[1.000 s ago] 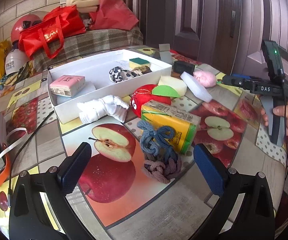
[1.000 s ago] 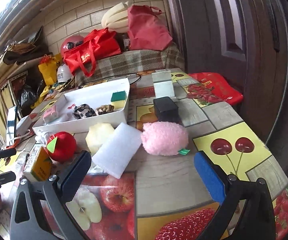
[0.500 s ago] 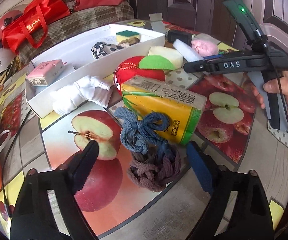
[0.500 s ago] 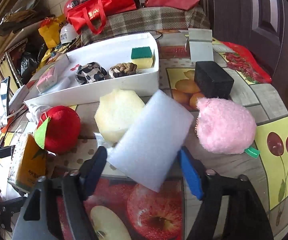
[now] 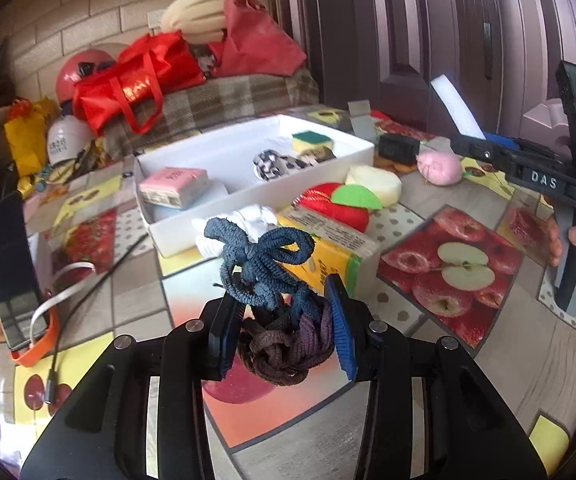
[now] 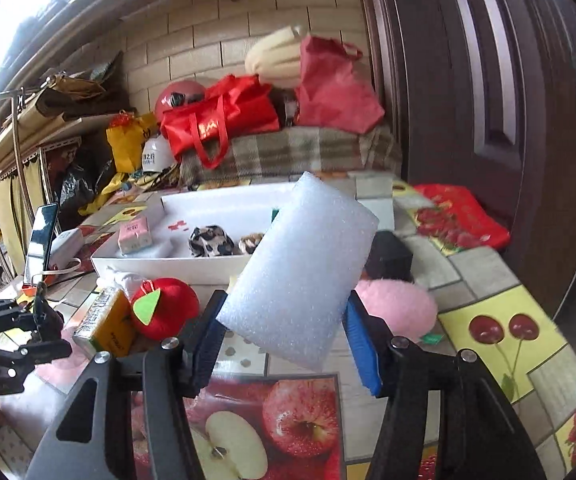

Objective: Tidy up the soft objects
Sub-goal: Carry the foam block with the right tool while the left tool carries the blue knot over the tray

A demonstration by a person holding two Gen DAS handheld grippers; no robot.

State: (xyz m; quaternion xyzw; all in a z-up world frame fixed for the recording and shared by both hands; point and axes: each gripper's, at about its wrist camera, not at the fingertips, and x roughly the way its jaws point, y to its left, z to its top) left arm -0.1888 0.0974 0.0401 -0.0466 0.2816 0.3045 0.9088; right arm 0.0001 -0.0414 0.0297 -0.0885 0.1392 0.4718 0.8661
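My left gripper (image 5: 282, 328) is shut on a knotted bundle of blue and brown rope (image 5: 276, 304) and holds it above the table. My right gripper (image 6: 284, 336) is shut on a white foam pad (image 6: 297, 268), lifted off the table; the pad also shows in the left wrist view (image 5: 453, 104). The white box (image 5: 192, 232) behind holds a pink packet (image 5: 174, 186), a spotted cloth (image 5: 272, 164) and a green-yellow sponge (image 5: 311, 142). A red plush apple (image 6: 166, 308), a pink fluffy ball (image 6: 397, 308) and a white cloth (image 5: 248, 220) lie on the table.
A yellow tissue pack (image 5: 327, 256), a pale round sponge (image 5: 375, 184) and a black block (image 6: 387, 256) lie near the box. A phone (image 5: 12, 272) with a cable stands at the left. Red bags (image 5: 136, 80) sit on a checked couch behind.
Both grippers were open over their objects. The left has closed on the rope bundle and lifted it. The right has closed on the foam pad and raised it.
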